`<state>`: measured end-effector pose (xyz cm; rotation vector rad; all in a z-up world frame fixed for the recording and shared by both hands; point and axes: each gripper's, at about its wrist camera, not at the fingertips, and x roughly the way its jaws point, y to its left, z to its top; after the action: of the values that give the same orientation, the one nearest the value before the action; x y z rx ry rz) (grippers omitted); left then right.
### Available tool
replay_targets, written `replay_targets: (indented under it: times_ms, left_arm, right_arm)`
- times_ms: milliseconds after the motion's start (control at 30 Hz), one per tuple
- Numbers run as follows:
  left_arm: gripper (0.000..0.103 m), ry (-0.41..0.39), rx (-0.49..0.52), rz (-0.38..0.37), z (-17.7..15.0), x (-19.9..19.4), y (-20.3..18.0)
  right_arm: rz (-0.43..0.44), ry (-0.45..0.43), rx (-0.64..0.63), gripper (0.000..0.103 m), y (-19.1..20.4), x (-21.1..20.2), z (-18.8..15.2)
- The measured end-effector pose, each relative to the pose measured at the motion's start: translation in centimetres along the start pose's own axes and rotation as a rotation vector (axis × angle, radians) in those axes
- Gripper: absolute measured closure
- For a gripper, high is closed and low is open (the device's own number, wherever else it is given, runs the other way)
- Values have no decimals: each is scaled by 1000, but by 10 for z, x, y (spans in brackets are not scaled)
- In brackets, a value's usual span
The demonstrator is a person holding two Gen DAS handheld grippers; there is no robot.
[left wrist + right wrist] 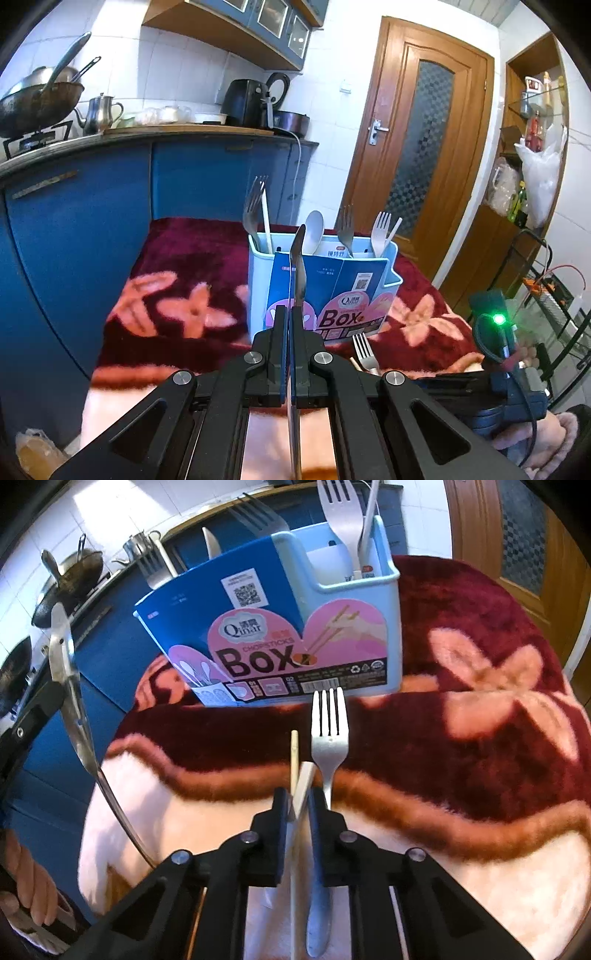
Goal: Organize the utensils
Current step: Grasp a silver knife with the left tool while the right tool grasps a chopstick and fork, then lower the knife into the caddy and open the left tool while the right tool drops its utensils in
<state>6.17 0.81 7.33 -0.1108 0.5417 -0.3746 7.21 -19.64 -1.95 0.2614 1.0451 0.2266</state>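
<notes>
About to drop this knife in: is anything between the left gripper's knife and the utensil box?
Nothing visible blocks the gap. The knife, clamped in the left gripper, points at the utensil box; its cardboard sleeve covers the front and forks already stand inside.

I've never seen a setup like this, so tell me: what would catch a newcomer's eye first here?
Probably the pale blue utensil box with its bright "Box" label, standing on the dark red flowered blanket and bristling with forks and a spoon. Next, the left tongs clamped on a table knife that points up toward the box. The right tongs grip a pale chopstick, with a fork lying beside it on the blanket.
</notes>
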Motion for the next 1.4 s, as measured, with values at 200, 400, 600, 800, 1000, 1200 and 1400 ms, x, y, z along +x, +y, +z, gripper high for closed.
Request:
replay_targets:
  times_ms: [200,400,600,800,1000,1200,1400]
  left_arm:
    - [103,-36,-29,-6,5,-7,6]
    - [103,-97,-41,6,18,-16,5]
    - [103,-163,-32,17,50,-27,2]
    - [103,-261,-22,58,92,-31,-1]
    - [103,-313,-83,72,122,-18,4]
    - [103,-313,-92,79,130,4,2]
    - [103,-303,-77,115,125,32,6]
  right_arm:
    - [43,-69,-23,94,3,-18,-1]
    - [81,-195,-44,94,7,-51,-3]
    - [70,-336,-56,94,7,-85,5]
    - [57,-466,-61,94,2,-108,23]
    - [38,-584,-63,94,-9,-122,50]
    - [21,-710,-63,94,-15,-126,82]
    - [-10,-852,-105,94,-10,-120,113]
